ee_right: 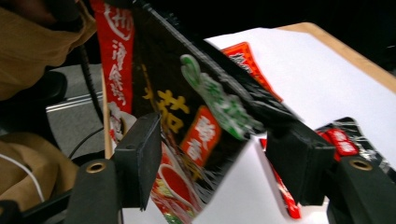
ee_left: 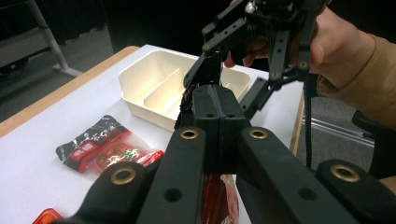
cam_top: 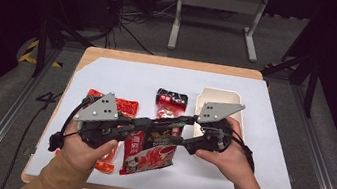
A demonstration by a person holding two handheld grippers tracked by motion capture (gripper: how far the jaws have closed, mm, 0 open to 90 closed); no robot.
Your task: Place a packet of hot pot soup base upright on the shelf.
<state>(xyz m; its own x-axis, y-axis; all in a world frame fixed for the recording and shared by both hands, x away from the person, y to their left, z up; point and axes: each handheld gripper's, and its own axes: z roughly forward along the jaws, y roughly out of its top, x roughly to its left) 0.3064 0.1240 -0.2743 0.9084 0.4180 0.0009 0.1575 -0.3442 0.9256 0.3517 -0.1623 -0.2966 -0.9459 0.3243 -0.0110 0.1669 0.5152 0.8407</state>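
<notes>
So the big red-and-black snack packet (cam_top: 148, 149) hangs in the air just above the counter (cam_top: 268, 155), pinched by its top edge in the left tool (cam_top: 164, 123), whose jaws are pressed together on the dark seal. The packet's long axis runs down and away from that grip, toward the person's side. The right tool (cam_top: 189, 137) sits just to the side of the same top corner. In the right gripper view its jaws are spread with the packet passing between them, and neither pad looks to be pressing on it. My read is the left hand has the weight alone right now and the right one is free to go elsewhere.

What the next bit turns on, I'd guess: the cream divided tray (cam_top: 220, 98) lies just beyond the right tool, so the packet has to travel away from the person and a little to that side, probably swung so its length lines up with one compartment.

Further out, a small black-and-red sachet (cam_top: 171, 102) lies beyond the left tool's tips, and an orange packet (cam_top: 122, 105) sits under and behind the left hand (cam_top: 89, 151). All of it is on a white sheet over a wooden counter; the room is dark, with grey carpet and a white table frame (cam_top: 217, 16) at the back.
</notes>
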